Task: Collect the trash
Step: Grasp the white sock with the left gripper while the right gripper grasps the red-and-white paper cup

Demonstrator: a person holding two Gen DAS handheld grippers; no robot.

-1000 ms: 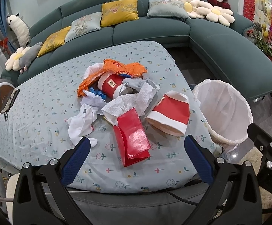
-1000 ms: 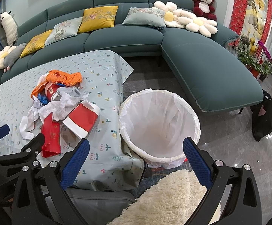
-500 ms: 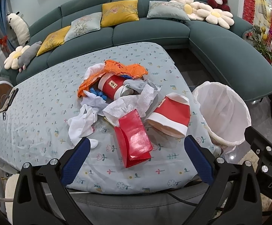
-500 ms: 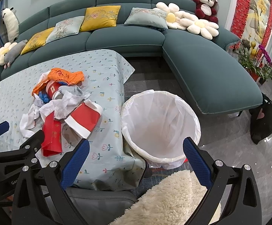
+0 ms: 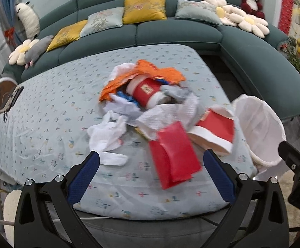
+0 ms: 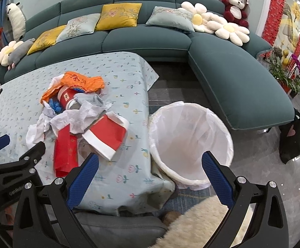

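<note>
Reaching for the nearest piece works best: the left gripper (image 5: 150,165), jaws spread wide and empty, should come down on the flat red bag (image 5: 173,155) and pinch it flat. The right gripper (image 6: 150,169) is spread and empty too. I count two red cups, one orange wrapper (image 5: 150,73), one white bin (image 6: 191,142) beside the table (image 5: 46,111).

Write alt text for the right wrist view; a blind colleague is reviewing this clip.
A white-lined round trash bin stands on the floor beside a table with a pale blue floral tablecloth, framed by the open right gripper. On the table lies a trash pile: flat red paper bag, red-and-white paper cup, crumpled white tissue, orange wrapper.
</note>
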